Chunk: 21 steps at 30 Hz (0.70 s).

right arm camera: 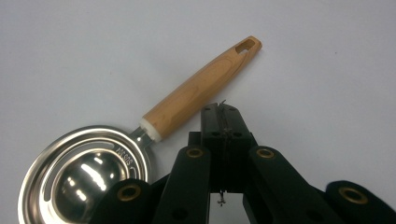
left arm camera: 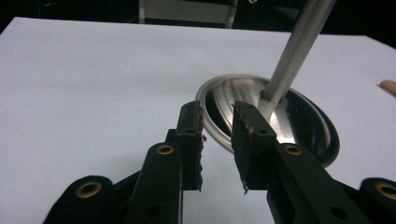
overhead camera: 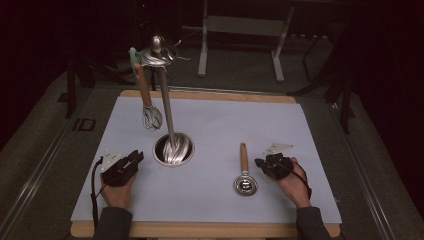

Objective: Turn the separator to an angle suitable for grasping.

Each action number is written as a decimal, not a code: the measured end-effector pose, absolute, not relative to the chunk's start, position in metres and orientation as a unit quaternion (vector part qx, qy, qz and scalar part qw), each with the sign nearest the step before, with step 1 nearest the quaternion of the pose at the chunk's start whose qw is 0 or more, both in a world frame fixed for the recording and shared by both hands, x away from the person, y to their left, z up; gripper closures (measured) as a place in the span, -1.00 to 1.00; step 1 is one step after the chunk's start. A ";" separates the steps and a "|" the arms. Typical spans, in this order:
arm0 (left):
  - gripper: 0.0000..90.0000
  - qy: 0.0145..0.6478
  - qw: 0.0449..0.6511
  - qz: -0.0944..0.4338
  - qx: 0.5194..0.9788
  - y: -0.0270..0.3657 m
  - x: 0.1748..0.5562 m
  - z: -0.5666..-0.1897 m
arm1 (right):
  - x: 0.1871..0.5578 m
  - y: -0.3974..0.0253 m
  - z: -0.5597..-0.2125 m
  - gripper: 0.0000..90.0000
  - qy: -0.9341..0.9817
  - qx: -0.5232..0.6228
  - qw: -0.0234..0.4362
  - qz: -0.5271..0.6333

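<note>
Fingers: left gripper (left arm camera: 217,140) apart nr stand base (left arm camera: 308,116), right gripper (right arm camera: 225,122) together by half-hidden separator (right arm camera: 84,177).

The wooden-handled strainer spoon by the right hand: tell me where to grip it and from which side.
Grip the strainer spoon on its wooden handle, mid-length. It lies flat on the table, so come from above with the right tool, now shut, opened across the handle's width. The metal bowl is wide and slick, probably a poorer hold.

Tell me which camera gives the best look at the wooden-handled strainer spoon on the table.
The right gripper view: the strainer spoon lies close up, its slotted steel bowl and wooden handle sharp, just beside the shut right gripper. The high view shows it whole but small. The left gripper view catches just a wooden tip at its right edge.
</note>
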State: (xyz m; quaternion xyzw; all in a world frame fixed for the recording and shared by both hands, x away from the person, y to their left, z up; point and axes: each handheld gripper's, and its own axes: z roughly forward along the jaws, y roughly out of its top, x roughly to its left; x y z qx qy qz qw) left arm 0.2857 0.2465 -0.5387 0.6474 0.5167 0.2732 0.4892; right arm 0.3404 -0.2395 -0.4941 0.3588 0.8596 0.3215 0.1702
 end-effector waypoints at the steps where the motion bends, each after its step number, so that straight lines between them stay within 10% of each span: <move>1: 0.63 0.516 0.487 0.274 0.649 0.246 0.286 -0.539 | 0.342 -0.238 -0.495 0.99 0.860 0.360 0.169 0.319; 21: 0.62 0.519 0.494 0.272 0.642 0.248 0.285 -0.539 | 0.390 -0.202 -0.511 0.99 0.879 0.366 0.152 0.267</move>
